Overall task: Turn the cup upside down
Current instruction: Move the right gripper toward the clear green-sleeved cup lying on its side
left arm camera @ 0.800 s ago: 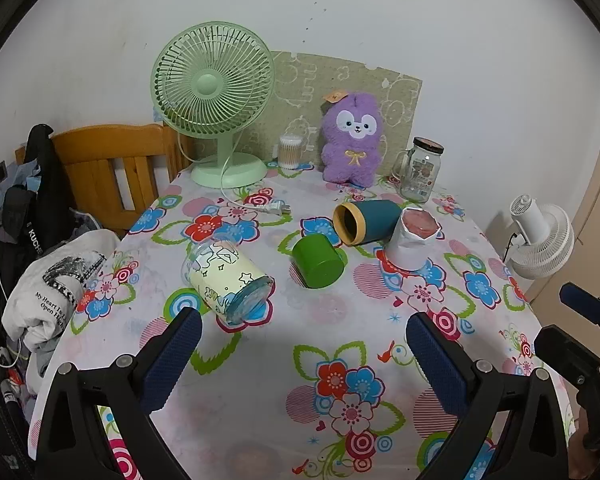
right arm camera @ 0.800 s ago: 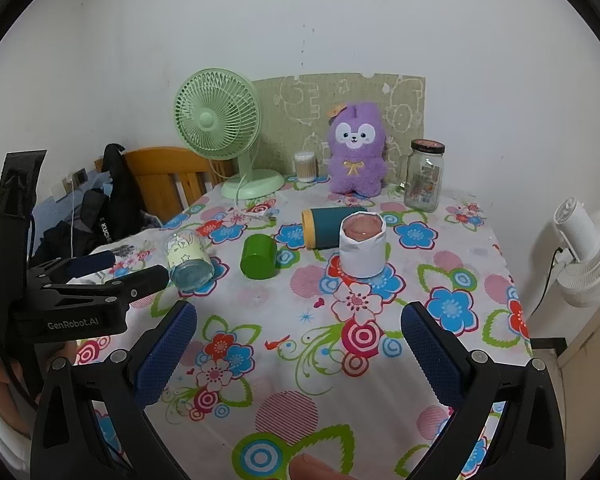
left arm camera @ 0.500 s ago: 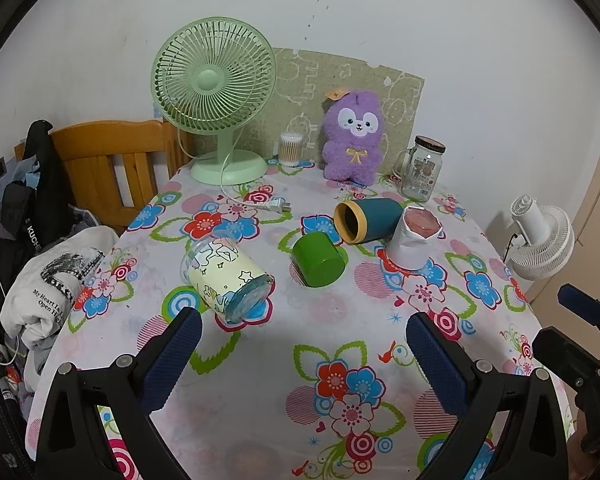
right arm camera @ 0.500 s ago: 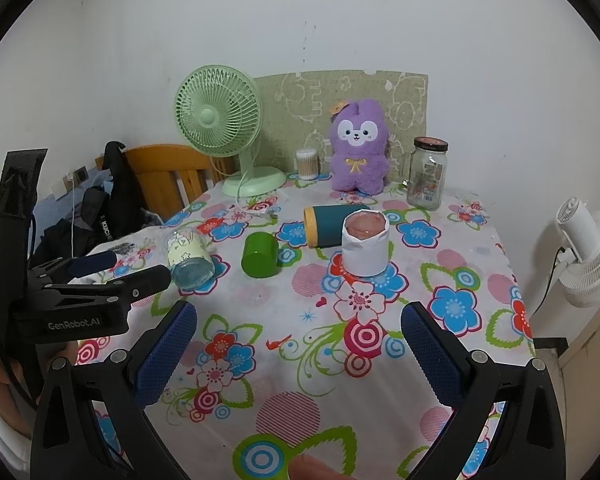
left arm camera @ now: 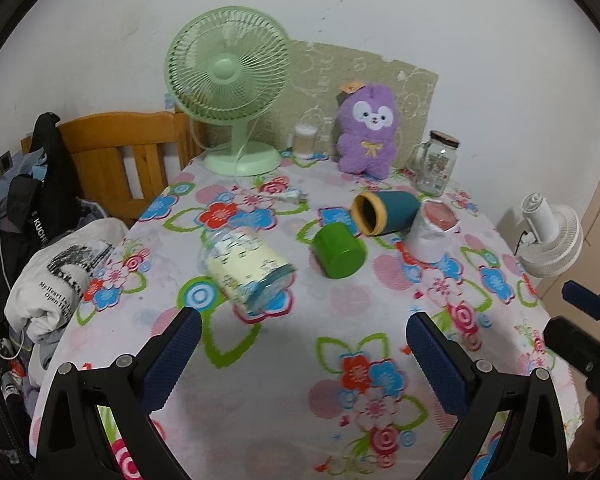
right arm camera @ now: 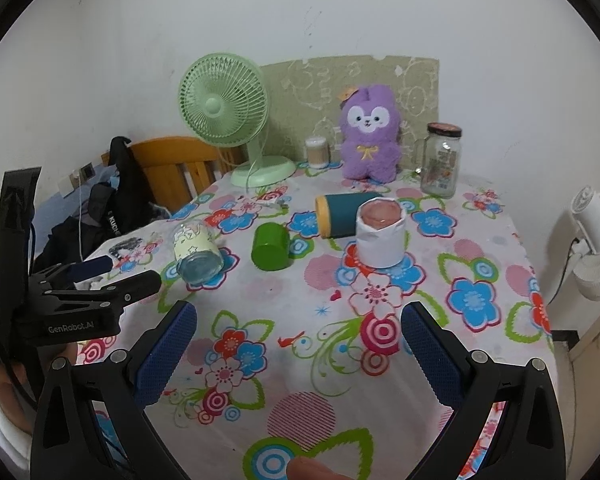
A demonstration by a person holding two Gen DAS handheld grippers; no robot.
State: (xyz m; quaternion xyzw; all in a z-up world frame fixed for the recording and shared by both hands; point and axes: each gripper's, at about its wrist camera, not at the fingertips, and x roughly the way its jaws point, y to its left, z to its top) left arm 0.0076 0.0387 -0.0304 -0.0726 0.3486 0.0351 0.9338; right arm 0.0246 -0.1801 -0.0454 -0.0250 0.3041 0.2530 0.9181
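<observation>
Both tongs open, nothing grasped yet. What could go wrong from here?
1. The clear cup, green cup and teal cup lie on their sides, so a nudge may roll them.
2. The teal cup touches the white cup; reaching there may knock either.
3. Left tongs and right tongs sit close and may collide.

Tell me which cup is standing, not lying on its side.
The white cup, pink top facing up. The glass cup, green cup and teal cup all lie on their sides.
</observation>
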